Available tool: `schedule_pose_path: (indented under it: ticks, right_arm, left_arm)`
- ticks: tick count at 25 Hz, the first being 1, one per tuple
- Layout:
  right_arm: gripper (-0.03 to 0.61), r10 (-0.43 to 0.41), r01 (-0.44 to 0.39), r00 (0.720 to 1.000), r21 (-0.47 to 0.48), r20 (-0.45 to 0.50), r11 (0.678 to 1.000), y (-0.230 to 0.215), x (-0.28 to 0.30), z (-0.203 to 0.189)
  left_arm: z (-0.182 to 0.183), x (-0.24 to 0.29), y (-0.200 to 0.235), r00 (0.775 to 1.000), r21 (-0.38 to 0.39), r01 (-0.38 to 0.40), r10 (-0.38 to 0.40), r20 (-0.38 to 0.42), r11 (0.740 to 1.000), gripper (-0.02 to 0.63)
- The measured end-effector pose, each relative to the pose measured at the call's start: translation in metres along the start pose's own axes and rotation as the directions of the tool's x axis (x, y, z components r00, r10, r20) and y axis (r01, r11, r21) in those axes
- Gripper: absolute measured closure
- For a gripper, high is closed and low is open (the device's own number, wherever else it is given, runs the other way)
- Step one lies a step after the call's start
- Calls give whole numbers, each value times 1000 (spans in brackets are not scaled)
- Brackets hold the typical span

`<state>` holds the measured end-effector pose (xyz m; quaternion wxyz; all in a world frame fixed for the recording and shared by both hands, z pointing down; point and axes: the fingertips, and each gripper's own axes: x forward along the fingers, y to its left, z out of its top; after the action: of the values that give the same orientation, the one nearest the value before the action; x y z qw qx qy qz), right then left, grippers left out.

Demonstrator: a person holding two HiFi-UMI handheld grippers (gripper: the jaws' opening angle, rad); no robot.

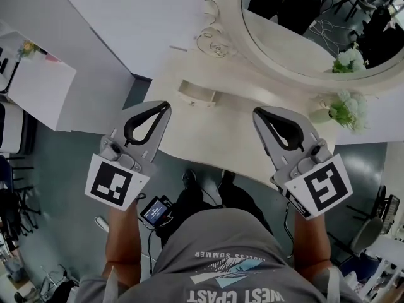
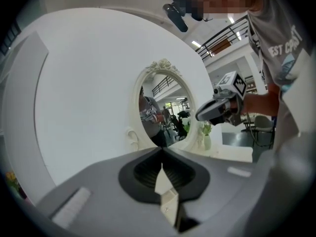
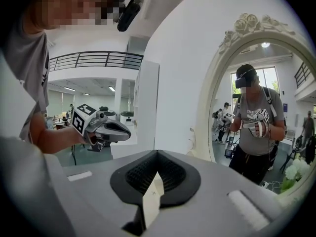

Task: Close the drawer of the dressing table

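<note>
The cream dressing table [image 1: 208,137] stands below me with its oval mirror [image 1: 297,49] at the back. A small cream drawer [image 1: 197,94] with a knob sticks out on the tabletop near the mirror's left foot. My left gripper [image 1: 165,105] hovers over the table's left front part, its jaws shut and empty, its tip a short way left of and nearer than the drawer. My right gripper [image 1: 257,112] is over the right front part, also shut and empty. In the left gripper view the tips [image 2: 161,149] meet, aimed at the mirror [image 2: 163,107]; the right gripper view shows its tips [image 3: 157,152] meeting too.
A vase of white flowers [image 1: 344,109] stands on the table's right end by the mirror. A white partition [image 1: 107,36] runs along the left, with a white cabinet [image 1: 39,86] beyond it. My shoes [image 1: 189,178] show at the table's front edge, and a small screen device [image 1: 154,211] hangs by my waist.
</note>
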<state>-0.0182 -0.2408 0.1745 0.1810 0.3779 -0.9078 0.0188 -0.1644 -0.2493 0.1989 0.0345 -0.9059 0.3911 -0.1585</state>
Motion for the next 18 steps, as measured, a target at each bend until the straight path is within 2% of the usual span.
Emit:
schedule_pose_path:
  ticks: [18]
  right_arm:
    - [577,70,-65,994,64,-80,996,-22,52,-68]
  left_arm:
    - [-84,57,9,995,-87,-9,0,-102,996,610]
